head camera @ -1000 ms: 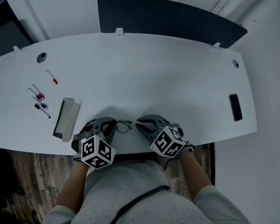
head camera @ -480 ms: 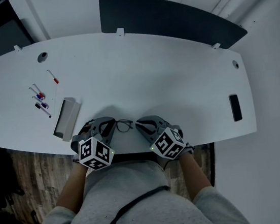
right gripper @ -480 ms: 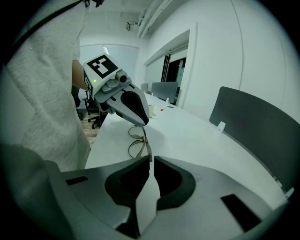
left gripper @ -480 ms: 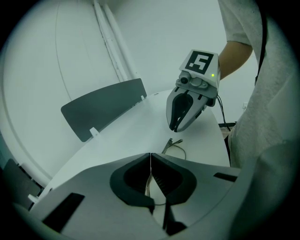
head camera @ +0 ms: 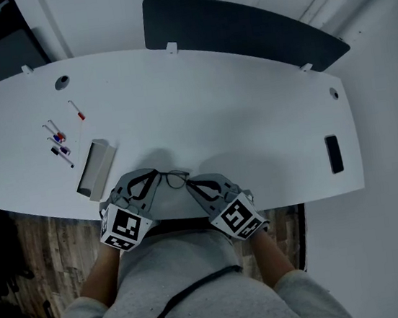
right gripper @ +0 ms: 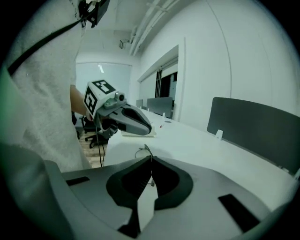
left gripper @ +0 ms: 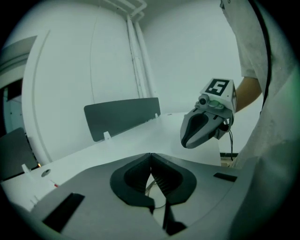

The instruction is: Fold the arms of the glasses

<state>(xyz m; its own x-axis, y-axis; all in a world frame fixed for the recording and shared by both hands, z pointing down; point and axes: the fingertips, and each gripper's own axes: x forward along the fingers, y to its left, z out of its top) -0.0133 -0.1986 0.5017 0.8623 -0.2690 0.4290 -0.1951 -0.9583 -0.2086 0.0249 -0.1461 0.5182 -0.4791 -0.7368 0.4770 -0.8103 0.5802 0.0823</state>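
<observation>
Thin wire-framed glasses (head camera: 175,178) hang just over the near edge of the white table (head camera: 237,113), between my two grippers. My left gripper (head camera: 158,172) is shut on their left end; a thin wire (left gripper: 151,186) shows behind its closed pads. My right gripper (head camera: 188,184) has just been closing and now stands shut on the glasses' right end, with the frame wire (right gripper: 142,151) poking out past its tips. Each gripper sees the other: the right gripper's body (left gripper: 202,127) in the left gripper view, the left gripper's body (right gripper: 125,119) in the right gripper view.
A grey open case (head camera: 95,168) lies left of the grippers, with several pens (head camera: 57,141) and a red-tipped marker (head camera: 75,110) beyond it. A black phone (head camera: 333,153) lies at the right. A dark divider panel (head camera: 240,29) stands along the far edge.
Both grippers have risen and rolled, their marker cubes now lower in the head view. The right jaws have shut on the glasses, which sit slightly higher between the tips.
</observation>
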